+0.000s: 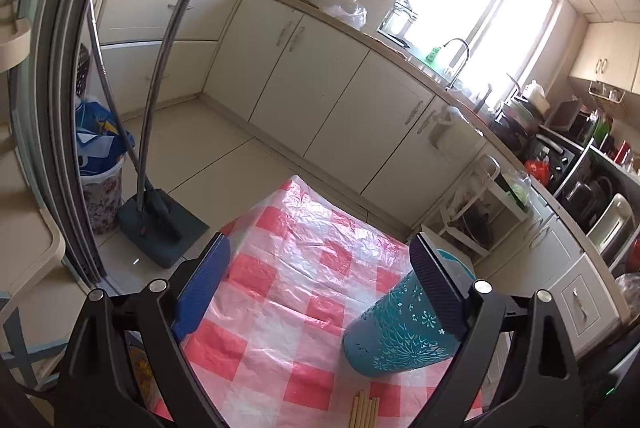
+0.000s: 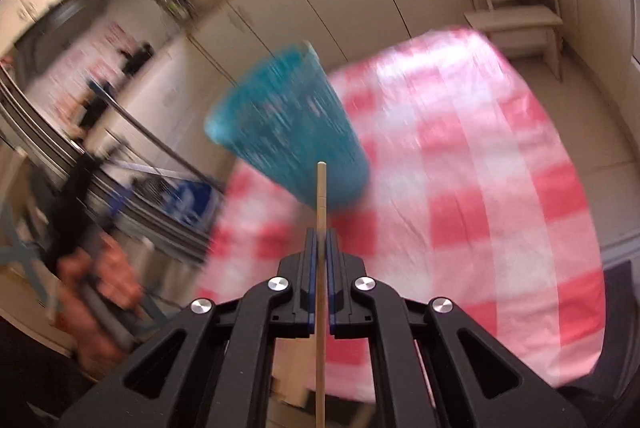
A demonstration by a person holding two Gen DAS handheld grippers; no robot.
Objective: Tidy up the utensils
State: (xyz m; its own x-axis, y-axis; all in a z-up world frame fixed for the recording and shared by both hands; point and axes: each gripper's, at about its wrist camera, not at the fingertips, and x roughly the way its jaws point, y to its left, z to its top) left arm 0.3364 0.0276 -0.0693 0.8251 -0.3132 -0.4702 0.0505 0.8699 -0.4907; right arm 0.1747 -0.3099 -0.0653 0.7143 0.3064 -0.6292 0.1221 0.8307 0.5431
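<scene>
1. Left wrist view: left tool fingers spread wide, empty, beside the teal holder on the checkered tabletop; likely waiting to steady it.
2. Loose chopsticks lie near the holder.
3. Right tool clamped on one chopstick, tip aimed toward the holder, probably for insertion; view blurred.

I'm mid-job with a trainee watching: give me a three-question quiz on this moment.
1. True or false: the right claw is shut on a chopstick.
2. The teal holder stands on: A) the floor B) the checked tablecloth C) the counter.
3. Fill in: the left claw is ____.

Key: 1 true; 2 B; 3 open, gripping nothing, one finger in front of the holder.
</scene>
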